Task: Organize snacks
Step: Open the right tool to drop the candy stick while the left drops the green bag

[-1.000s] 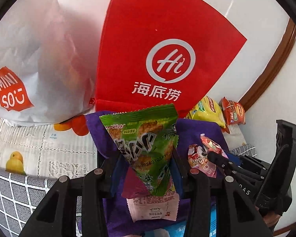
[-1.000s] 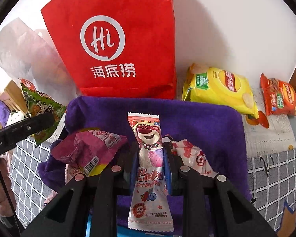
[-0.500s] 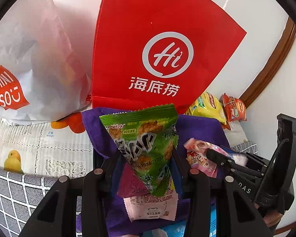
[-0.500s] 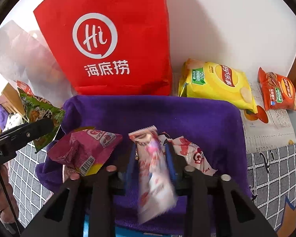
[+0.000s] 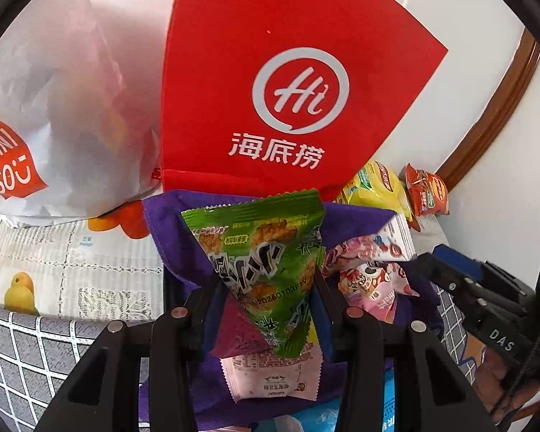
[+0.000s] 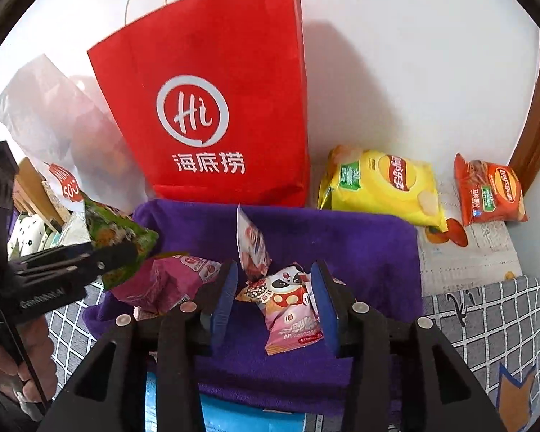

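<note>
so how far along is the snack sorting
Several packets already lie in the purple bin, including a pink packet below the open right claw. The left claw holds a green packet above it. Yellow chips and orange chips wait outside.

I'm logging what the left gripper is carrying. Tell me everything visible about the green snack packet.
The green snack packet is a glossy foil pouch with serrated end seals, printed with fried pieces, bold black-and-white lettering and a date code. It is pinched between the left gripper's fingers, narrow end down and wide end up, held above the purple cloth, with a pink packet behind its lower end.
</note>
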`<act>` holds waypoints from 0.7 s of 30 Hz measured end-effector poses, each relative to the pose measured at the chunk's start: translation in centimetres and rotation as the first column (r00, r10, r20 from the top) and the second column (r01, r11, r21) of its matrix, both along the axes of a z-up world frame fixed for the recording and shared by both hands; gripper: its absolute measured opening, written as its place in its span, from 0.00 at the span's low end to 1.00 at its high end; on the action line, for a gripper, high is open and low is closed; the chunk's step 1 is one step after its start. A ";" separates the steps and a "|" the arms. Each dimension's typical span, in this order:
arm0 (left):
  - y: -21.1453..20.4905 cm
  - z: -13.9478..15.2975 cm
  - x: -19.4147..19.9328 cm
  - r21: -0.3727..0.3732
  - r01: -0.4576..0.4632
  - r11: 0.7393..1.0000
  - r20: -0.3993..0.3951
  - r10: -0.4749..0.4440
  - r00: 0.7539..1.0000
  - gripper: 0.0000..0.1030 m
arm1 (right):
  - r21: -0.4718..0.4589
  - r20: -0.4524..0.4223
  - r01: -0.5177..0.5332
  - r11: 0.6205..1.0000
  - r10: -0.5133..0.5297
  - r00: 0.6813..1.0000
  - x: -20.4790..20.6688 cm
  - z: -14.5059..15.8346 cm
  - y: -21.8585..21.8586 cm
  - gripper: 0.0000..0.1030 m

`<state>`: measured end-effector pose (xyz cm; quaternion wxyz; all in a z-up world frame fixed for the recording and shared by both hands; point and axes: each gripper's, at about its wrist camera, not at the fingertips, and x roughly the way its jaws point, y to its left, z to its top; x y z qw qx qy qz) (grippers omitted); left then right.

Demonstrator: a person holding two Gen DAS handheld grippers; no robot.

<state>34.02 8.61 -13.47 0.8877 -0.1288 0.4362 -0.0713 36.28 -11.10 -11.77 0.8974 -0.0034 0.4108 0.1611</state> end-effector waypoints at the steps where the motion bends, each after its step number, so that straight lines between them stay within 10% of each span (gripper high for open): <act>1: -0.1 0.0 0.0 0.000 0.003 1.000 -0.001 -0.003 1.000 0.40 | -0.004 0.006 0.001 1.000 -0.001 1.000 -0.1 0.2 0.0 0.42; 21: -1.9 -1.4 0.5 0.012 0.057 0.998 -0.077 -0.056 0.995 0.41 | -0.031 0.036 0.019 0.999 -0.018 0.999 -0.6 1.1 -0.4 0.46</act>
